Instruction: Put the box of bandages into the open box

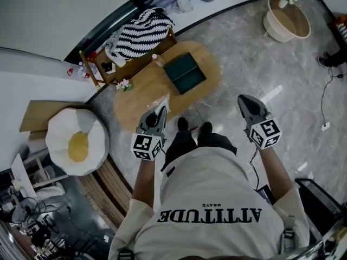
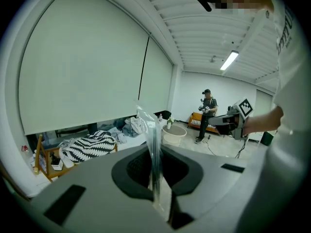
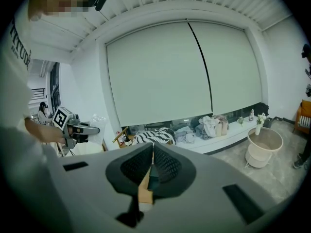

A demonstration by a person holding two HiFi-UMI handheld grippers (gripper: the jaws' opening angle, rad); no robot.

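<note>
The open box [image 1: 184, 72] is dark green and lies on the oval wooden table [image 1: 135, 107] ahead of me. My left gripper [image 1: 161, 110] hangs over the table's near edge, shut on a clear plastic bag [image 1: 163, 99]. In the left gripper view the bag [image 2: 150, 123] stands up from between the shut jaws. I cannot make out what is in it. My right gripper [image 1: 244, 99] is shut and holds nothing, out over the floor to the right of the table. A strip of the table and the green box [image 3: 151, 177] shows through its jaws.
A wooden rack with a zebra-striped cloth [image 1: 142, 31] stands behind the table. A small bottle [image 1: 157, 59] and flowers [image 1: 123, 84] are on the table. An egg-shaped cushion [image 1: 76, 140] lies at the left, a round basket [image 1: 287, 18] at the far right. Another person [image 2: 208, 110] stands across the room.
</note>
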